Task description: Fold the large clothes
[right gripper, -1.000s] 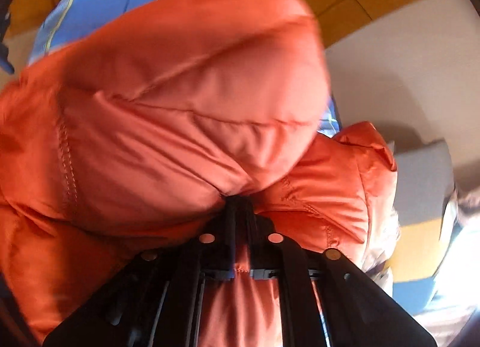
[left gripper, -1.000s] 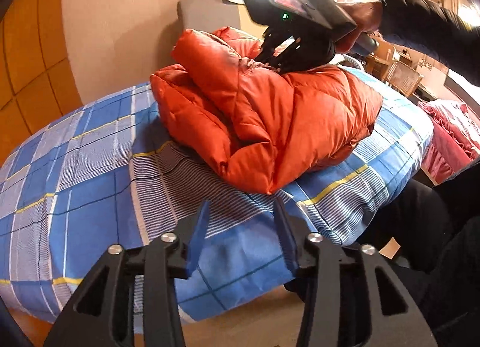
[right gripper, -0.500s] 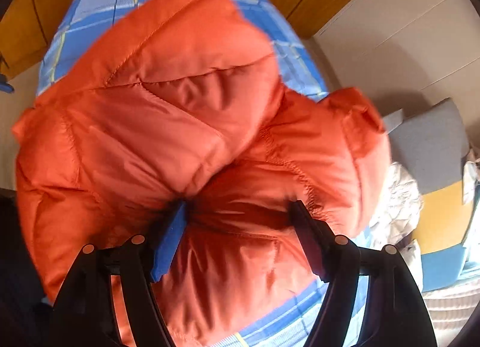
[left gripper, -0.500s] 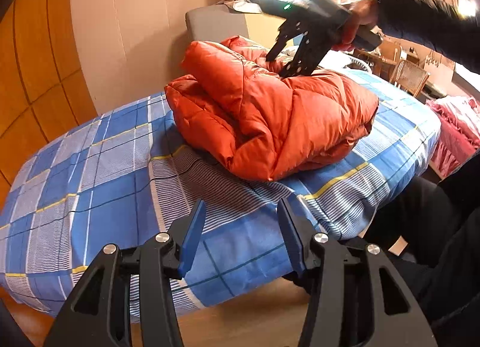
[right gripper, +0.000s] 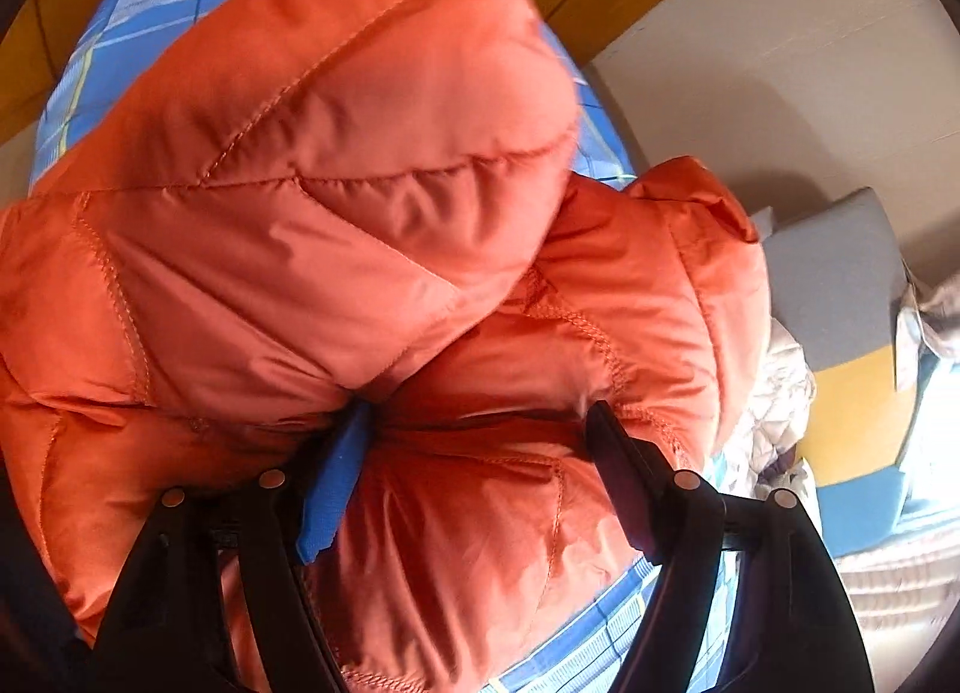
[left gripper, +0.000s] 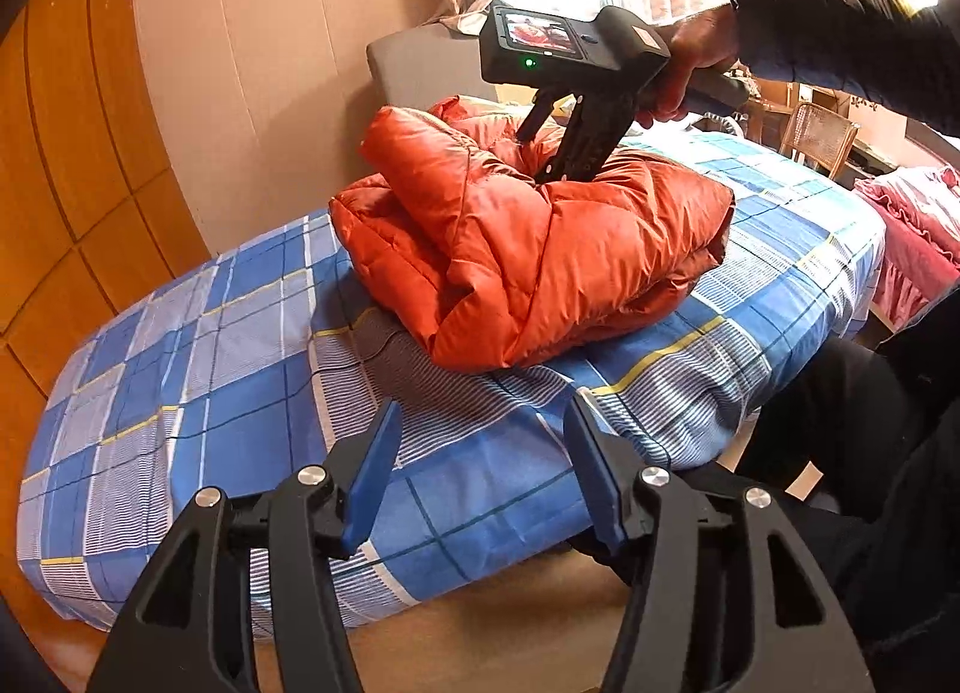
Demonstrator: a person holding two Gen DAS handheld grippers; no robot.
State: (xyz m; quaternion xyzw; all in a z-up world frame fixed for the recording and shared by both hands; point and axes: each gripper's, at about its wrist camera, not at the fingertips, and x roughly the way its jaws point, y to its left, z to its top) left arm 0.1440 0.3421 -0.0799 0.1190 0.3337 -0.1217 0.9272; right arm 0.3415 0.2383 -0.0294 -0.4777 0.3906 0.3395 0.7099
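A puffy orange down jacket [left gripper: 540, 249] lies folded in a thick bundle on the blue checked bed [left gripper: 240, 393]. My left gripper [left gripper: 480, 411] hovers over the bed's near edge, well short of the jacket; its jaws are opening with nothing between them. A hand in a dark sleeve holds my right gripper [left gripper: 549, 165] pointing steeply down onto the top of the bundle. In the right wrist view the jacket [right gripper: 360, 183] fills the frame. There the right gripper [right gripper: 480, 411] stands open, its fingers spread wide and sunk into the fabric, a folded sleeve bulging above them.
A grey cushion [left gripper: 414, 63] leans on the wall behind the jacket. Pink bedding [left gripper: 918, 237] and a wicker chair [left gripper: 819, 132] stand at the right. Wooden wall panels [left gripper: 60, 153] close the left side. The person's dark-clad legs [left gripper: 870, 423] are by the bed's near corner.
My right gripper let go of the jacket fabric and spread wide. The left gripper drew back and rose a little from the bed, its jaws widening.
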